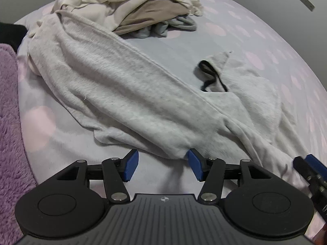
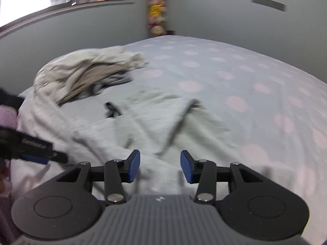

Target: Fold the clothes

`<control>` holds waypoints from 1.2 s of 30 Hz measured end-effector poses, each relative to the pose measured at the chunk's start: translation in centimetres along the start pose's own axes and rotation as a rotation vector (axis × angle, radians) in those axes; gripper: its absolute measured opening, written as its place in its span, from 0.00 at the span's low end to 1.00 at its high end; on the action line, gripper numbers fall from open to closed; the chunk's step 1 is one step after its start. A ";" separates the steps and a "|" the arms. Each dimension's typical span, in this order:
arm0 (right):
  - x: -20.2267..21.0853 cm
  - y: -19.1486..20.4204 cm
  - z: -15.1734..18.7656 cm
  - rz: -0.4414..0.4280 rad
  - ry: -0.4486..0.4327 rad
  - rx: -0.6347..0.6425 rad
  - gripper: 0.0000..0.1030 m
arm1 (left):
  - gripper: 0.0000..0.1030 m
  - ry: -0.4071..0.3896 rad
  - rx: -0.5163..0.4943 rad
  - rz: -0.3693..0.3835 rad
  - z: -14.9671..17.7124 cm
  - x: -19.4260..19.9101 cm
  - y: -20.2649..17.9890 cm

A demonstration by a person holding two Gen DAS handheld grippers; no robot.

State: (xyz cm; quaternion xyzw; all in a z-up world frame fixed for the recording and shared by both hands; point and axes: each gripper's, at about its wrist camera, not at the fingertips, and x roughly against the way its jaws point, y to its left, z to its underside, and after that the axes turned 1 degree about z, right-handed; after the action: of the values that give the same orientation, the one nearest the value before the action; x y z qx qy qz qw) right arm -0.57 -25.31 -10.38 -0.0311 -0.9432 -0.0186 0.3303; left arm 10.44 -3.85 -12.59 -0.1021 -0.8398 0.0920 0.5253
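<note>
Grey hoodie [image 1: 126, 94] lies rumpled across bed [image 1: 265, 40], not folded. Left gripper [image 1: 163, 163] and right gripper [image 2: 160, 166] jaws apart, empty, at near hem. Next likely: pinch hem, spread flat.

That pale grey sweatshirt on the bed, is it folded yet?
Not folded. The grey sweatshirt lies rumpled across the dotted bedsheet, one long part stretched out diagonally, the rest bunched unevenly.
</note>
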 end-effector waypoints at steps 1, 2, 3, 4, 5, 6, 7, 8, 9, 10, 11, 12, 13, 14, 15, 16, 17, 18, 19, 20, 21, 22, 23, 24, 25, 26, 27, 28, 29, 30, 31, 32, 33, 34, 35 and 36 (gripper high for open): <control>-0.6 0.6 -0.1 -0.015 0.005 0.023 0.47 | 0.55 0.000 0.008 0.004 -0.1 -0.2 0.2; -1.1 1.1 -0.2 -0.025 0.009 0.041 0.48 | 0.55 0.000 0.015 0.007 -0.2 -0.4 0.5; -1.7 1.6 -0.4 -0.039 0.015 0.055 0.48 | 0.55 0.000 0.023 0.011 -0.3 -0.6 0.7; -2.2 2.0 -0.5 -0.051 0.021 0.062 0.48 | 0.56 0.000 0.030 0.015 -0.3 -0.8 0.9; -2.6 2.3 -0.6 -0.062 0.026 0.066 0.49 | 0.57 0.000 0.038 0.018 -0.4 -1.0 1.1; -3.2 2.7 -0.7 -0.074 0.031 0.068 0.49 | 0.57 -0.003 0.043 0.023 -0.5 -1.2 1.3; -3.6 3.0 -0.8 -0.084 0.035 0.072 0.49 | 0.58 -0.006 0.045 0.026 -0.6 -1.3 1.3; -4.0 3.3 -0.9 -0.092 0.037 0.076 0.50 | 0.58 -0.009 0.044 0.027 -0.6 -1.4 1.4; -4.4 3.6 -0.9 -0.103 0.041 0.082 0.51 | 0.58 -0.014 0.043 0.028 -0.7 -1.5 1.3; -4.8 3.9 -1.0 -0.114 0.046 0.088 0.52 | 0.59 -0.019 0.040 0.028 -0.7 -1.5 1.3; -5.1 4.2 -1.1 -0.123 0.050 0.092 0.52 | 0.59 -0.025 0.037 0.028 -0.8 -1.6 1.2; -5.4 4.4 -1.1 -0.132 0.051 0.094 0.52 | 0.59 -0.029 0.034 0.028 -0.8 -1.7 1.1; -5.6 4.6 -1.1 -0.139 0.052 0.097 0.52 | 0.59 -0.033 0.031 0.029 -0.8 -1.6 1.1; -5.8 4.8 -1.1 -0.145 0.052 0.100 0.52 | 0.59 -0.038 0.029 0.030 -0.7 -1.6 1.0; -5.9 5.0 -1.1 -0.151 0.052 0.108 0.51 | 0.58 -0.042 0.028 0.032 -0.7 -1.5 1.0; -6.0 5.2 -1.0 -0.157 0.054 0.117 0.46 | 0.58 -0.047 0.026 0.033 -0.7 -1.4 1.0; -6.1 5.3 -0.9 -0.169 0.060 0.125 0.40 | 0.57 -0.049 0.030 0.038 -0.7 -1.3 1.0; -6.2 5.4 -0.8 -0.179 0.066 0.131 0.39 | 0.57 -0.049 0.036 0.044 -0.7 -1.2 1.0; -6.2 5.4 -0.6 -0.189 0.072 0.136 0.31 | 0.57 -0.050 0.042 0.051 -0.8 -1.0 1.0; -6.2 5.5 -0.5 -0.194 0.080 0.142 0.15 | 0.57 -0.052 0.045 0.056 -0.8 -0.9 1.0; -6.2 5.5 -0.4 -0.196 0.088 0.147 0.11 | 0.57 -0.054 0.047 0.059 -0.7 -0.7 0.9; -6.0 5.4 -0.2 -0.197 0.087 0.147 0.10 | 0.57 -0.055 0.042 0.058 -0.7 -0.5 0.8; -5.6 5.2 -0.1 -0.189 0.072 0.138 0.09 | 0.57 -0.056 0.038 0.059 -0.6 -0.3 0.6; -5.1 5.0 -0.1 -0.177 0.050 0.128 0.09 | 0.57 -0.058 0.035 0.063 -0.5 -0.1 0.5; -4.6 4.9 -0.2 -0.166 0.034 0.119 0.09 | 0.57 -0.060 0.037 0.071 -0.4 0.2 0.4; -4.0 4.6 -0.4 -0.160 0.021 0.109 0.09 | 0.57 -0.064 0.043 0.086 -0.4 0.5 0.4; -3.4 4.5 -0.5 -0.159 0.013 0.107 0.09 | 0.57 -0.070 0.047 0.103 -0.3 0.9 0.2; -2.9 4.3 -0.7 -0.159 0.005 0.105 0.09 | 0.58 -0.079 0.045 0.117 -0.3 1.3 0.0; -2.4 4.3 -0.8 -0.158 0.003 0.112 0.09 | 0.58 -0.087 0.037 0.126 -0.4 1.7 -0.3; -1.9 4.2 -0.8 -0.156 0.002 0.119 0.09 | 0.58 -0.094 0.027 0.133 -0.3 2.1 -0.7; -1.3 4.2 -0.8 -0.142 0.006 0.131 0.09 | 0.58 -0.100 0.017 0.140 -0.3 2.5 -1.0; -0.9 4.2 -0.7 -0.128 0.009 0.136 0.09 | 0.58 -0.103 0.009 0.148 -0.2 2.8 -1.3; -0.4 4.1 -0.6 -0.112 0.015 0.133 0.09 | 0.59 -0.104 0.005 0.155 -0.1 3.1 -1.5; -0.1 3.9 -0.4 -0.099 0.028 0.129 0.09 | 0.59 -0.104 0.001 0.159 0.1 3.3 -1.7; 0.3 3.7 -0.1 -0.087 0.042 0.124 0.08 | 0.59 -0.103 -0.004 0.155 0.2 3.5 -1.9; 0.7 3.4 0.2 -0.078 0.056 0.117 0.08 | 0.60 -0.099 -0.007 0.145 0.3 3.5 -2.0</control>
State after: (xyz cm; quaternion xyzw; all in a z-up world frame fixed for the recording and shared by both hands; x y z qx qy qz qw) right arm -0.97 -21.88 -10.05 0.0256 -0.9335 0.0229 0.3569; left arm 8.46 -4.83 -9.16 -0.1598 -0.8553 0.1316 0.4749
